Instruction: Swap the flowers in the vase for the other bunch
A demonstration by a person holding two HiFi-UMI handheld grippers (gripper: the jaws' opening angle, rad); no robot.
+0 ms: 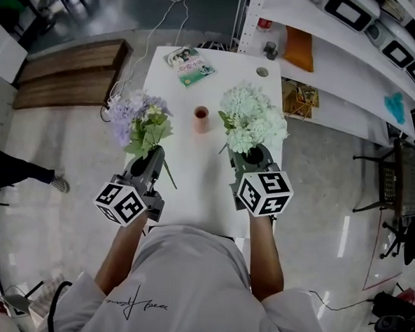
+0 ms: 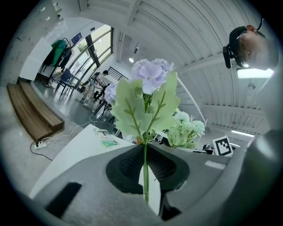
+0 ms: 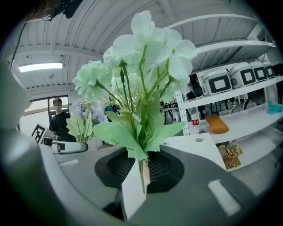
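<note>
Green stems (image 2: pixel 145 156) clamped in left tongs (image 2: pixel 148 176) and right tongs (image 3: pixel 140 173) — seen from gripper views alone.

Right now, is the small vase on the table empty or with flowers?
Empty: no stems rise from the vase; the left gripper holds the purple bunch, the right gripper the white bunch.

Vase (image 1: pixel 200 119): too small in the head view for us to see inside.
Booklet (image 1: pixel 190 64): we cannot read its print.
Purple bunch (image 1: pixel 140 122): hides the left gripper (image 1: pixel 151 156) tips from above.
White bunch (image 1: pixel 252 119): likewise covers the right gripper (image 1: pixel 254 158) tips.
Bystander (image 1: pixel 18 173): cut off at the left edge; we see one leg and shoe.
</note>
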